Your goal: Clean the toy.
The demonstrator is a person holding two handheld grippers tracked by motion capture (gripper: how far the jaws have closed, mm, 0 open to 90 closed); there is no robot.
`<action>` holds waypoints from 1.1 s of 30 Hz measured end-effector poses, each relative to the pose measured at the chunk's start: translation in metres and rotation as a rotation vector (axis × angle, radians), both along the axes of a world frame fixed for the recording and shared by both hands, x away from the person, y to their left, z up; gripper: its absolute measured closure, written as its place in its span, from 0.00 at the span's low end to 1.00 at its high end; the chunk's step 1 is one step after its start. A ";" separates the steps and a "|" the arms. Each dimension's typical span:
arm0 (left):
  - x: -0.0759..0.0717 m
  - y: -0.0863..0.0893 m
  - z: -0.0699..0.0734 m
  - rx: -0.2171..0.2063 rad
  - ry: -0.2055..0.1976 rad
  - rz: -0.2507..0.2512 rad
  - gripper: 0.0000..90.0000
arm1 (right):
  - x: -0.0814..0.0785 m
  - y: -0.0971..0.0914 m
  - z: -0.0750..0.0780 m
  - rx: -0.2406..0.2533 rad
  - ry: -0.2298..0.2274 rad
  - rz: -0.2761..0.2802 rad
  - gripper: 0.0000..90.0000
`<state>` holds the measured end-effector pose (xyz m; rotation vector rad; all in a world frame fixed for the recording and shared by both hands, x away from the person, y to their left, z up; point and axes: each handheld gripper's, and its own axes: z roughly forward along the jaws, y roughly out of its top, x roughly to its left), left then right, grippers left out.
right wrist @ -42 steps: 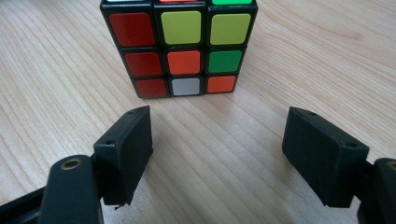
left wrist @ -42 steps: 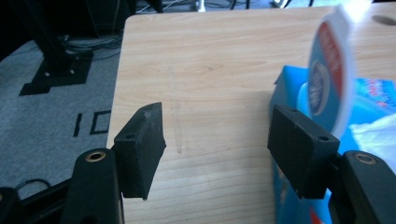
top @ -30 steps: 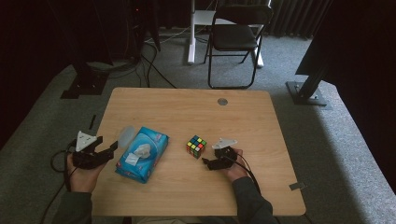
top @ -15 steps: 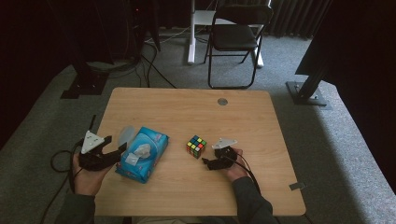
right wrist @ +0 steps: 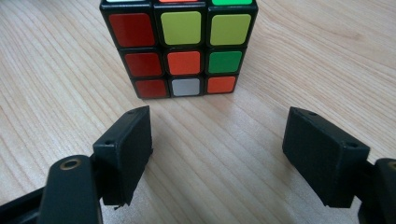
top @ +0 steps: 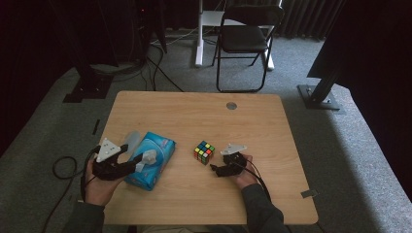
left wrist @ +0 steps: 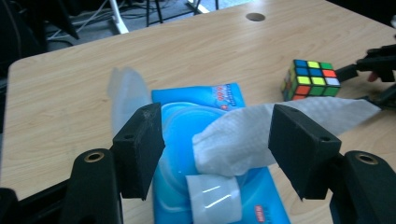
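A blue tissue pack (top: 159,145) lies at the table's left, its clear flap (left wrist: 123,91) lifted. A white tissue (left wrist: 243,135) sticks out of the opening. My left gripper (top: 132,158) hovers at the pack's near end. Its jaws stand wide open, with the tissue lying loose between them (left wrist: 217,135). A scrambled colour cube (top: 204,152) sits mid-table, also seen from the left gripper (left wrist: 312,79). My right gripper (top: 216,170) rests just right of the cube. It is open, and the cube (right wrist: 182,46) lies a short way ahead of its fingertips (right wrist: 219,135), apart from them.
The wooden table (top: 194,116) has a round cable hole (top: 231,105) near its far edge. A folding chair (top: 245,39) and stand legs are behind it on grey carpet. A black cable (top: 63,167) loops off the left edge.
My left gripper has moved right, from beside the pack to over its near end, so the tissue now lies between its jaws. The right gripper and cube have not moved.
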<state>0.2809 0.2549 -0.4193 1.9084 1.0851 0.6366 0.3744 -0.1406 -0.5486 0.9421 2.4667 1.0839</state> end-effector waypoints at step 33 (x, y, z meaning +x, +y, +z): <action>0.016 -0.022 -0.034 0.041 0.113 -0.067 0.57 | 0.000 0.000 0.000 0.000 0.000 0.000 0.26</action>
